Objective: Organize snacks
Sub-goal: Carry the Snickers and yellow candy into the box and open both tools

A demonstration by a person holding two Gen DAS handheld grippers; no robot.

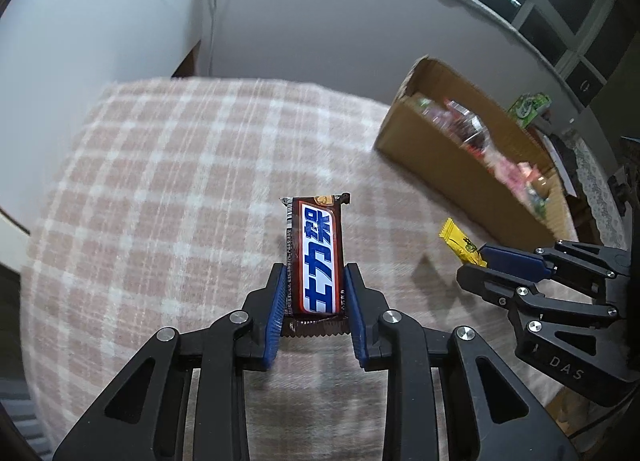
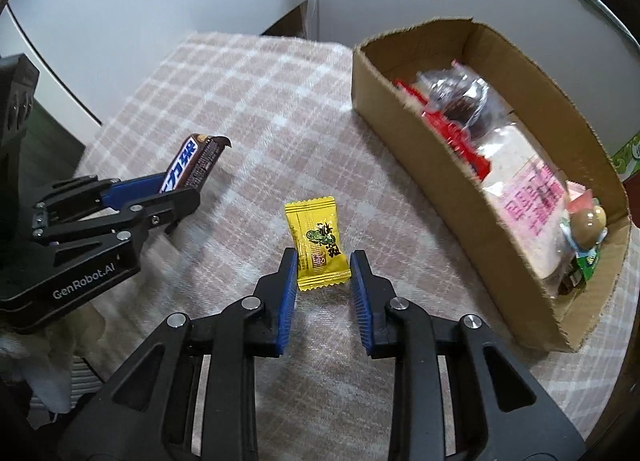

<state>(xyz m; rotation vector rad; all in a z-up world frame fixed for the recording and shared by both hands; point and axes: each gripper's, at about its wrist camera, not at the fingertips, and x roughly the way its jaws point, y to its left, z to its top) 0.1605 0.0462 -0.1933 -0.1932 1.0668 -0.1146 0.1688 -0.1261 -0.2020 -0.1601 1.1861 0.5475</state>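
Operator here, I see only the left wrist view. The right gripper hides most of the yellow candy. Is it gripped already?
Observer: Yes. In the right wrist view the right gripper has its blue pads against both sides of the yellow candy.
Operator: Is there free room in the box? I see mostly its side.
Observer: The cardboard box shows bare cardboard at its far end. A red packet and a pink-lettered bag fill the middle.
Operator: Does my chocolate bar touch the cloth?
Observer: It appears not. The chocolate bar slants up from the left gripper, above the checked cloth.
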